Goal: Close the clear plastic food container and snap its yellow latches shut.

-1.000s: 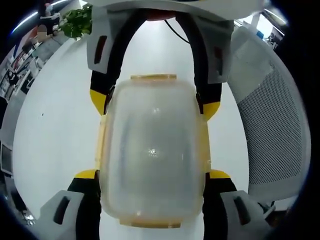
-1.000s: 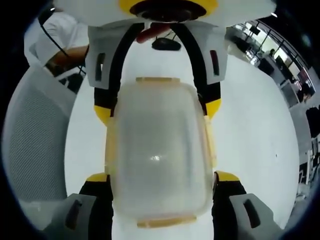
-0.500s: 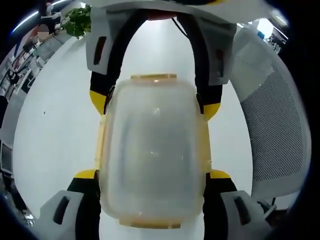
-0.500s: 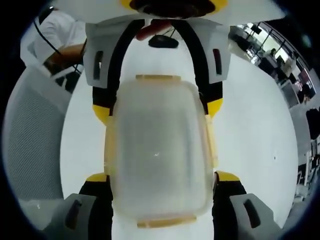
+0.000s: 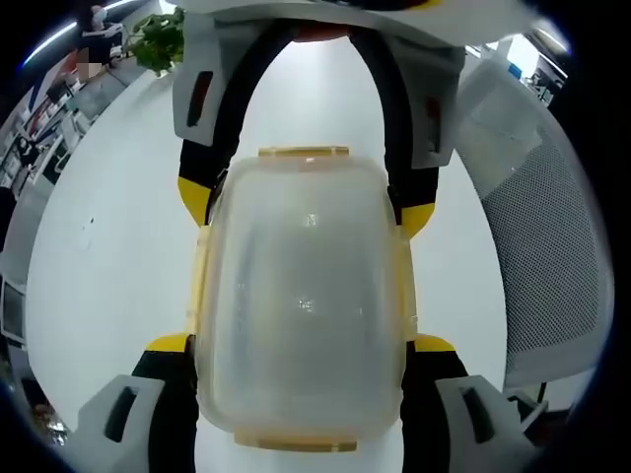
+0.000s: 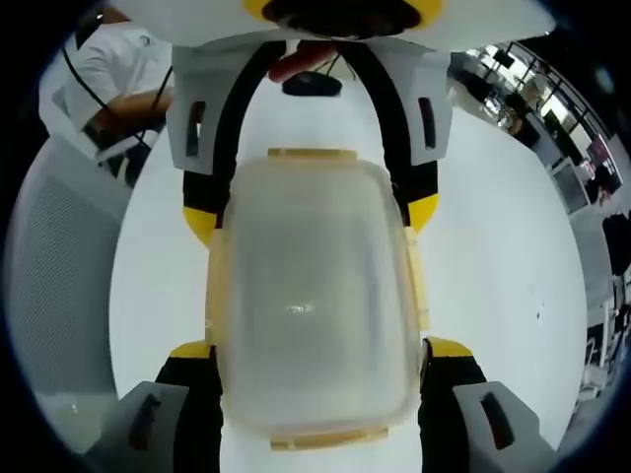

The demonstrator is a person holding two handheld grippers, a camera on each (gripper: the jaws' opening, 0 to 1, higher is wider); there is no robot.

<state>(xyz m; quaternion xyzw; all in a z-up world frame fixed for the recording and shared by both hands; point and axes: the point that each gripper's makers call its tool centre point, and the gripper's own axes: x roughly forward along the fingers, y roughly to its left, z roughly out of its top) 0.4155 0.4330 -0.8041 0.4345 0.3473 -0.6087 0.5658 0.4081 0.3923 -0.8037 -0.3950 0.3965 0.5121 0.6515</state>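
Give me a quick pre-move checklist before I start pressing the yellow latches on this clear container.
1. Lid seated on the container: ok, it lies flat across the top in both views.
2. Left gripper straddling the container, jaws at its two long sides: ok.
3. Right gripper straddling it from the opposite end: ok.
4. Yellow latches snapped shut: cannot tell; they lie close along the edges, but the lock itself is not visible.
5. Container resting on the white table: cannot tell, its underside is hidden.
6. Mesh chair clear of the work: ok, it stands off to the side.
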